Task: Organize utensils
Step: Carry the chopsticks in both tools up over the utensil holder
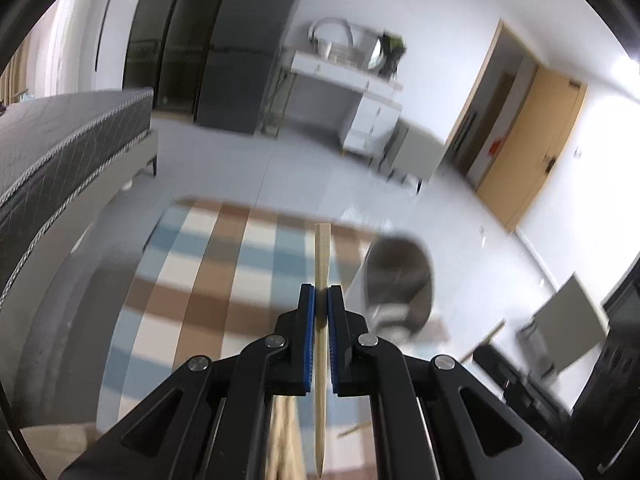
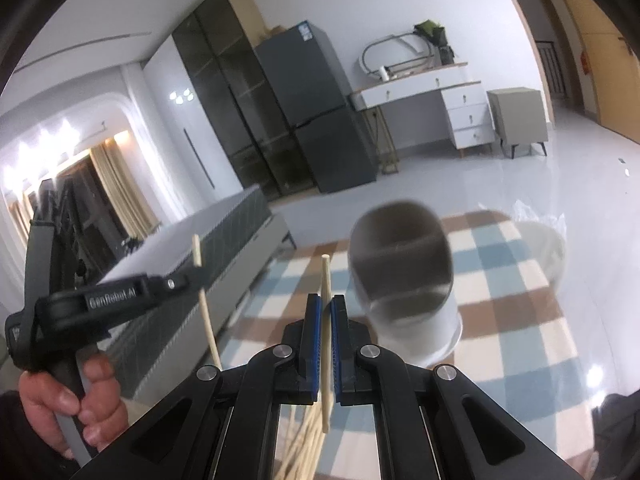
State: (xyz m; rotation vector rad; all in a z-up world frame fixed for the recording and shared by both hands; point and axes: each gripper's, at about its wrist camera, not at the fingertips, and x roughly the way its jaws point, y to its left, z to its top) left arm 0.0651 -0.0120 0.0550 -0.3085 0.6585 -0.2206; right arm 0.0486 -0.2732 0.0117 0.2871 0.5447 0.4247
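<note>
Checked cloth in blue, brown and cream squares covers the surface (image 2: 520,280) ahead of and below both tools. Beyond the surface lies pale glossy floor (image 2: 540,168), with a dark grey refrigerator (image 2: 320,120), a white dressing desk with drawers (image 2: 448,96) and a grey quilted bed (image 1: 60,152) off to the left.

Left hand-held gripper (image 1: 321,292): blue pads clamped together on a slender pale wooden chopstick (image 1: 321,360), which runs upright between them, blunt end projecting above the tips, pointed end hanging below. In the right wrist view a hand (image 2: 72,404) grips this tool's handle at far left.

Right hand-held gripper (image 2: 326,300): pads clamped on a second pale wooden chopstick (image 2: 326,344), likewise upright, slightly tilted.

A grey-lined white cylindrical utensil holder (image 2: 404,276) stands on the cloth just ahead and right of the right tool's tips, blurred. More wooden sticks (image 2: 304,440) show below, indistinct.
</note>
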